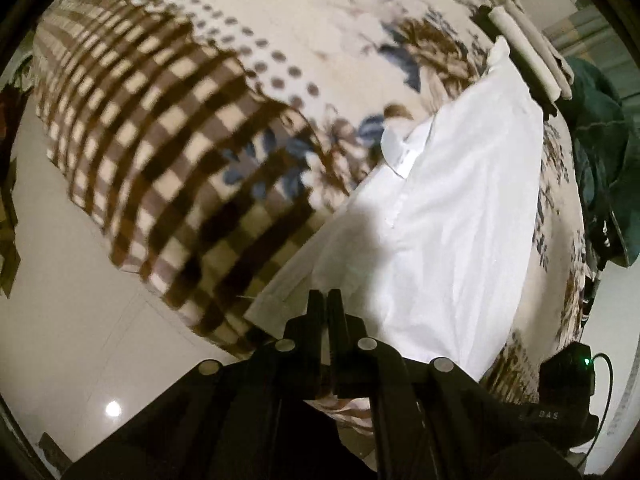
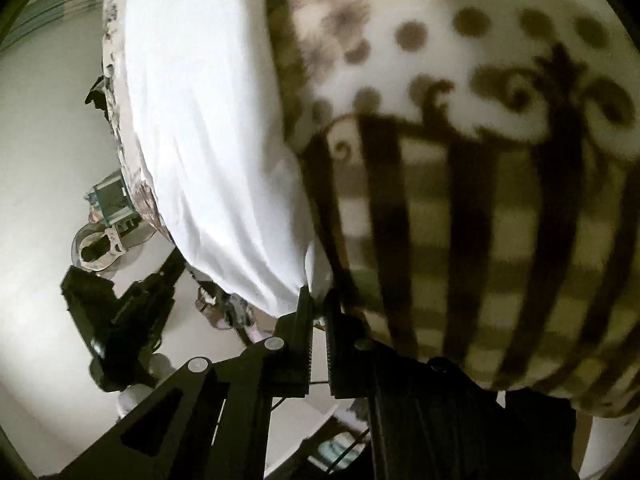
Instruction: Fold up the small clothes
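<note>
The white cotton shirt with a pointed collar (image 1: 452,208) lies along one edge of a bed covered by a fleece blanket printed with brown checks, dots and blue-brown flowers (image 1: 168,152). The collar points away from the left wrist camera; the hem end is nearest it.

**Left gripper (image 1: 327,300).** The fingers are clenched together with almost no gap, and the tips sit in the crumpled lower edge of the shirt. It appears to pinch a fold of that edge; the exact amount of cloth caught is hidden by the fingers.

**Right gripper (image 2: 316,300).** The fingers are pinched on a corner of the same shirt (image 2: 208,128), which bunches into a point at the tips. The fabric runs taut from there up the frame.

**Condition.** Both views show motion blur on the blanket. In judgement, the hem is being lifted or carried to make a fold.

**Hazards.**
- Slip: each grasp holds only a thin edge. An uneven pull between the two grippers may draw the cloth out of one of them.
- Skewed fold: if one gripper leads, the hem lands off-square.
- Overhang: the shirt lies near the bed edge, with the pale glossy floor (image 1: 68,320) below. A dropped corner may slide off.
- Snag: fleece may drag on the cotton and cause creasing.
</note>
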`<state>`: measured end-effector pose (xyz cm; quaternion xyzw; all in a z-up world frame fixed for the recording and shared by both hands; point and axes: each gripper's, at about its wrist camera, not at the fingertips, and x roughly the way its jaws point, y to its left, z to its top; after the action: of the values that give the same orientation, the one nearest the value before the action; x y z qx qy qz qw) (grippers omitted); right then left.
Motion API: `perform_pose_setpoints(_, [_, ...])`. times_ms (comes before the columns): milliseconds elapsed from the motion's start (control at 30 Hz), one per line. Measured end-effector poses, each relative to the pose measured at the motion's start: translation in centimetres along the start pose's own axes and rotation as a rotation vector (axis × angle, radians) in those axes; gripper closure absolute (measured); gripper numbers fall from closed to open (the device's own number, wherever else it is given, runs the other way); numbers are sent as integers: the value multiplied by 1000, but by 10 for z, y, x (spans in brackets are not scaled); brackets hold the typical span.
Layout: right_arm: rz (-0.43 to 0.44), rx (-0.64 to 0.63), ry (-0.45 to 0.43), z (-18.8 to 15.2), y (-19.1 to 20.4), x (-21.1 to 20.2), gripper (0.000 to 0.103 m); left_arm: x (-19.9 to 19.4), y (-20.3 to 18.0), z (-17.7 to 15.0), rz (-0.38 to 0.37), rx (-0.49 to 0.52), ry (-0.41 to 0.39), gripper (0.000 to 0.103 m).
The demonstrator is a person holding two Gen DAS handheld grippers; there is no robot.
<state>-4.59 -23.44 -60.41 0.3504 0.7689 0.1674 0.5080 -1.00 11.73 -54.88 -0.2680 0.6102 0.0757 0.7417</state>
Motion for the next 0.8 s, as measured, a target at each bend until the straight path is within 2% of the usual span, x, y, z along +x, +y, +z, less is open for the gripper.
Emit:
perform_pose_setpoints(100, [-1,24,-42,-15,3,-5,98,-10,14,5,-1,-17,-12,102])
perform_pose_setpoints(133, [22,42,-56,-16,10,-4,98,-12,19,6,-8,-19,-11,102])
perform_pose_setpoints(200, [69,65,-67,-22,9,-15,98,-11,21,6,-15,-17,-7,102])
perform_pose_setpoints(267, [63,69,-57,-24,10,-13,98,-7,17,5,-2,-5,-1,102])
perform_pose_setpoints(300, [-27,58,-26,-23,9,-8,99,-3,20,5,6,-8,11,102])
perform_pose_setpoints(333, [-181,34,1,-21,5,0,98,1,18,5,3,-21,17,102])
perform_pose_setpoints(367, [-257,22,14,-21,-1,4,98,3,17,5,1,-32,24,99])
perform_pose_setpoints(400, [-246,38,29,-21,-7,7,96,6,20,5,12,-48,49,99])
perform_pose_setpoints(433, [-194,75,40,-21,-13,6,95,7,22,4,22,-54,63,99])
perform_pose_setpoints(467, [-158,96,34,-20,-13,4,93,7,21,3,26,-55,67,92])
perform_pose_setpoints(500, [-124,95,8,-21,-11,-3,79,6,21,2,34,-49,64,79])
perform_pose_setpoints(533, [-108,79,-16,-21,-7,-9,56,5,19,1,37,-46,58,71])
perform_pose_setpoints(567, [-82,59,-47,-20,-1,-16,47,3,19,1,29,-41,51,57])
perform_pose_setpoints(633, [-14,39,-87,-15,11,-23,44,-4,16,6,2,-47,37,54])
perform_pose_setpoints(733, [9,26,-109,8,25,-32,44,-21,0,28,-51,-46,17,53])
perform_pose_setpoints(800, [8,22,-149,28,39,-47,44,-29,-27,60,-110,-24,-16,44])
